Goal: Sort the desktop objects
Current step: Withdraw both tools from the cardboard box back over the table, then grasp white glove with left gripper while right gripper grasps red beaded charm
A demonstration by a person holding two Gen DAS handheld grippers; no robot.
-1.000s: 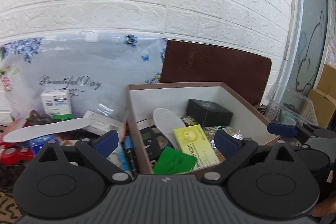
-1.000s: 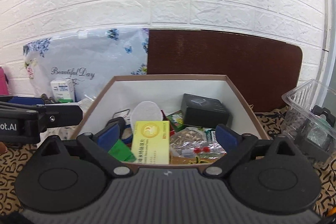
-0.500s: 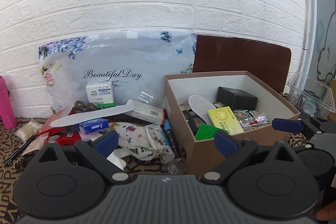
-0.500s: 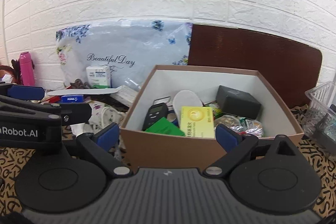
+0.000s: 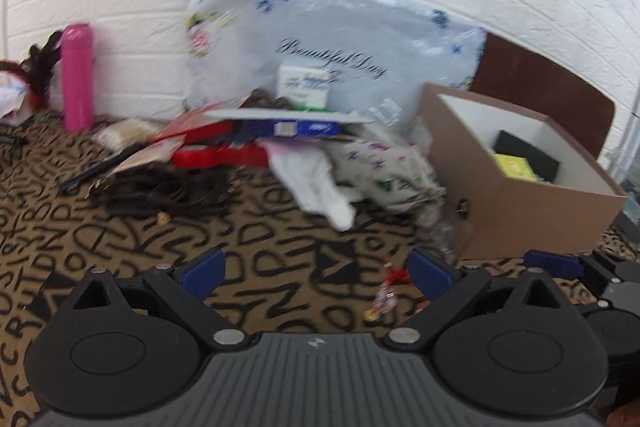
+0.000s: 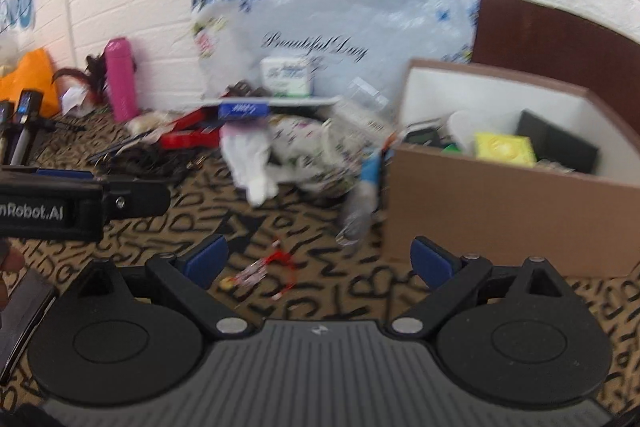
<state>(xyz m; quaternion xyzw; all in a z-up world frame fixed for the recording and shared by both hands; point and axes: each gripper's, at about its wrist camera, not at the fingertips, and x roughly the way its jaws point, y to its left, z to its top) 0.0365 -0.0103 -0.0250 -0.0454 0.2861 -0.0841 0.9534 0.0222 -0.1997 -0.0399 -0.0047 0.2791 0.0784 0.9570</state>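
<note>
**Both hand-held grippers empty above the clutter, box half filled**

The left hand-held gripper (image 5: 316, 269) hangs with its jaws spread wide and nothing between them; the right hand-held gripper (image 6: 320, 259) is likewise wide and empty. Both views are blurred.

In the right wrist view the cardboard box (image 6: 500, 211) sits at three o'clock on the patterned tabletop (image 6: 256, 223), already holding a yellow packet (image 6: 505, 148) and a black case (image 6: 558, 147). The unsorted pile lies at eleven to twelve o'clock: a floral cloth pouch (image 6: 308, 143), a blue carton (image 6: 243, 110) under a long white strip (image 6: 280, 101), red packaging (image 6: 186, 139) and dark cables (image 6: 140, 161). A small red-stringed trinket (image 6: 266, 269) lies just ahead of the right jaws, at twelve o'clock.

The trinket looks light, thin and loose, likely to slip, so a pinch across its beaded middle would probably suit best. The pouch is soft and will sag; gathering a fold near its top seems wise. The blue carton appears stiff and light, best taken across its narrow sides.
</note>
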